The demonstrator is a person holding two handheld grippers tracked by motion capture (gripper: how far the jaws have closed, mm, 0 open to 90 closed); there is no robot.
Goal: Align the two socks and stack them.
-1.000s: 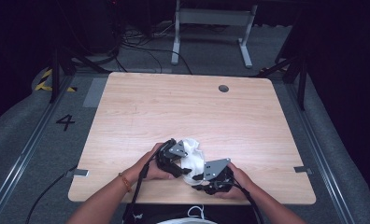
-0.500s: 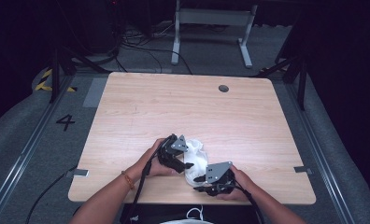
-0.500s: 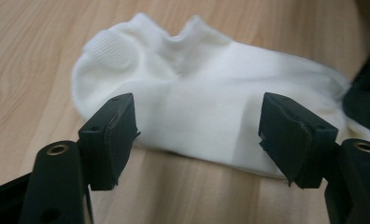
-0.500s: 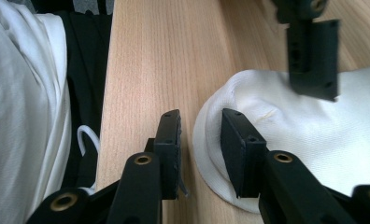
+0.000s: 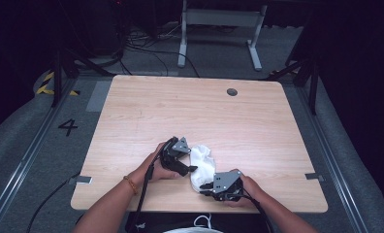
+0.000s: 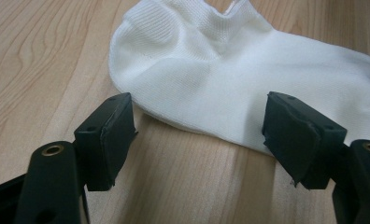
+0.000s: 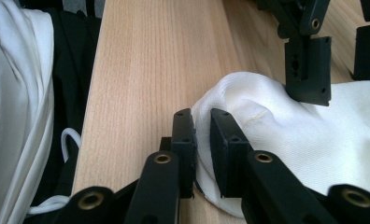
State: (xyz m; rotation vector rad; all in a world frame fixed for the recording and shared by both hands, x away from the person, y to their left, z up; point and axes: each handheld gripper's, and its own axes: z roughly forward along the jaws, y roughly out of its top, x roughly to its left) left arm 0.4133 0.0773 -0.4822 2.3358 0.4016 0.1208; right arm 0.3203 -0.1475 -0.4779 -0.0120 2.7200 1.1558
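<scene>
A white ankle sock (image 5: pixel 202 162) lies flat on the wooden table (image 5: pixel 180 107) near its front edge. My left gripper (image 5: pixel 190 166) is at the sock's left side. In the left gripper view the sock (image 6: pixel 230 79) lies just beyond the left gripper (image 6: pixel 202 121), whose jaws have just been opening and stand wide, touching nothing. My right gripper (image 5: pixel 204 187) is at the sock's near end. Its jaws have just been closing, and in the right gripper view the right gripper (image 7: pixel 202 123) pinches a fold of the sock (image 7: pixel 290 135). The left gripper (image 7: pixel 339 65) hangs over the sock farther off.
The table's front edge runs close behind both hands, with the person's white clothing (image 7: pixel 15 93) and a white cord (image 7: pixel 71 140) below it. A round grommet (image 5: pixel 232 91) sits at the table's far right. A metal stand (image 5: pixel 219 19) and cables lie on the floor beyond.
The sock has gone from a bunched heap to a flatter, longer shape. The left jaws have spread and stand off it. The right jaws have closed on its near end.
</scene>
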